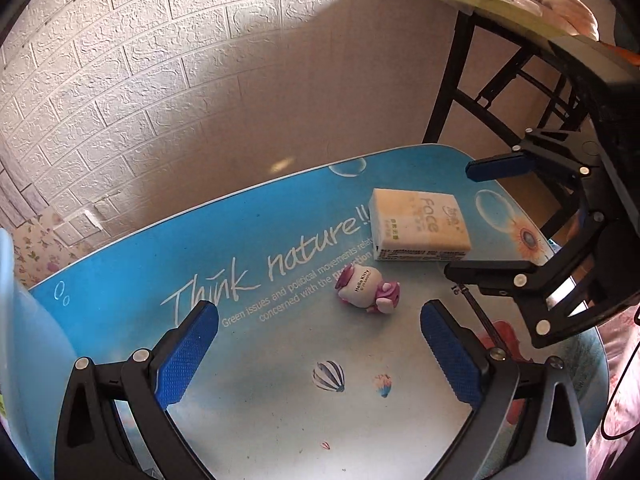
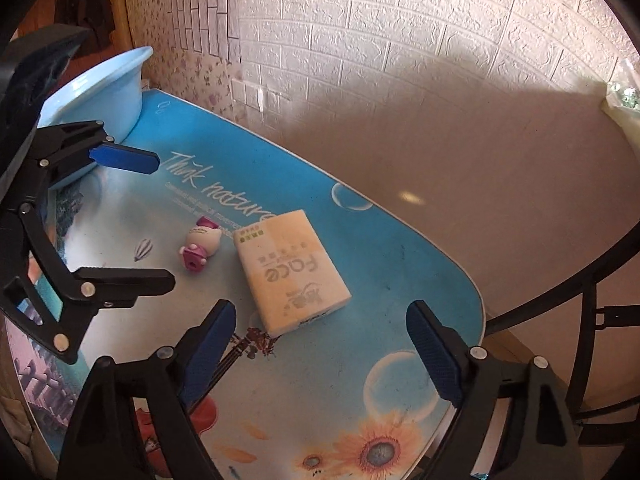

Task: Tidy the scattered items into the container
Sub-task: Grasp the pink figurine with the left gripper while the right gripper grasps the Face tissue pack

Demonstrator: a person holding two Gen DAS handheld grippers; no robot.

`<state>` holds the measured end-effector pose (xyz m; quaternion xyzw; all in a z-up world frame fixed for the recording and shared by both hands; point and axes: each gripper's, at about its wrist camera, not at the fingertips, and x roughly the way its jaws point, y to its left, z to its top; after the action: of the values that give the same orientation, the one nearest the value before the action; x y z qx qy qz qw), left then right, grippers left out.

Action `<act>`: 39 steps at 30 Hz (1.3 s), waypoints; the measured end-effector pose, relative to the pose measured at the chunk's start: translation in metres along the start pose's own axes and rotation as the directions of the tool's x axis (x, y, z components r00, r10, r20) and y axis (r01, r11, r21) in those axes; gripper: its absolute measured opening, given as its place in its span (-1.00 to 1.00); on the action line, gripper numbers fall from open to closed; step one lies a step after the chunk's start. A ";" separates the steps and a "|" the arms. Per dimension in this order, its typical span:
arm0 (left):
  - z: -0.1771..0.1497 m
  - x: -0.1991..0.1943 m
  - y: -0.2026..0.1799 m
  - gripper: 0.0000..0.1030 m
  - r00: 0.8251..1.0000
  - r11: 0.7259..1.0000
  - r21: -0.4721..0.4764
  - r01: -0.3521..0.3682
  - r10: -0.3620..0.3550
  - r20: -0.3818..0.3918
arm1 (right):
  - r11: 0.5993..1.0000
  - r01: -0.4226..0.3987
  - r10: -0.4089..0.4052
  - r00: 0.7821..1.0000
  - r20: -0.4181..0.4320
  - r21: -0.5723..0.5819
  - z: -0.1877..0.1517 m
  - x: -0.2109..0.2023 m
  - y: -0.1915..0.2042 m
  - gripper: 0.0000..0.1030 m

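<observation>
Cream tissue pack point(image 2: 290, 270) lay just ahead of the right hand-held gripper point(image 2: 320, 354) — jaws apart, empty — long side pointing away.

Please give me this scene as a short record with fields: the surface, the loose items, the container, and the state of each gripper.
surface: blue printed table
loose items: tissue pack and small pink toy, side by side, apart
container: light blue basin at the table end, contents hidden
left gripper: open, empty, above the toy
right gripper: open, empty, near the tissue pack
</observation>
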<state>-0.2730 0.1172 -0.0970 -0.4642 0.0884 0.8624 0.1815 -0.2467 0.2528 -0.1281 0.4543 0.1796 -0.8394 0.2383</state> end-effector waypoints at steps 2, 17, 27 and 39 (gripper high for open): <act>0.001 0.002 0.002 0.97 1.000 1.000 0.000 -0.001 0.001 -0.002 | 1.000 -0.014 0.013 1.000 -0.007 -0.008 0.000 0.004 -0.001 0.68; 0.008 0.019 0.006 0.76 0.999 0.999 0.025 0.046 -0.045 -0.012 | 0.991 -0.129 0.129 0.992 -0.002 -0.017 0.004 0.015 0.003 0.26; 0.012 0.023 0.000 0.52 0.998 0.996 0.067 0.066 -0.065 -0.009 | 0.991 -0.104 0.103 0.995 0.020 0.089 -0.013 0.000 -0.007 0.06; 0.010 0.017 -0.008 0.02 0.996 0.992 0.101 0.081 -0.083 0.022 | 0.972 -0.078 0.068 0.996 0.050 0.223 -0.039 -0.021 -0.006 0.07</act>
<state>-0.2861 0.1321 -0.1058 -0.4466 0.1099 0.8547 0.2408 -0.2139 0.2828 -0.1306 0.4668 0.0616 -0.8544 0.2199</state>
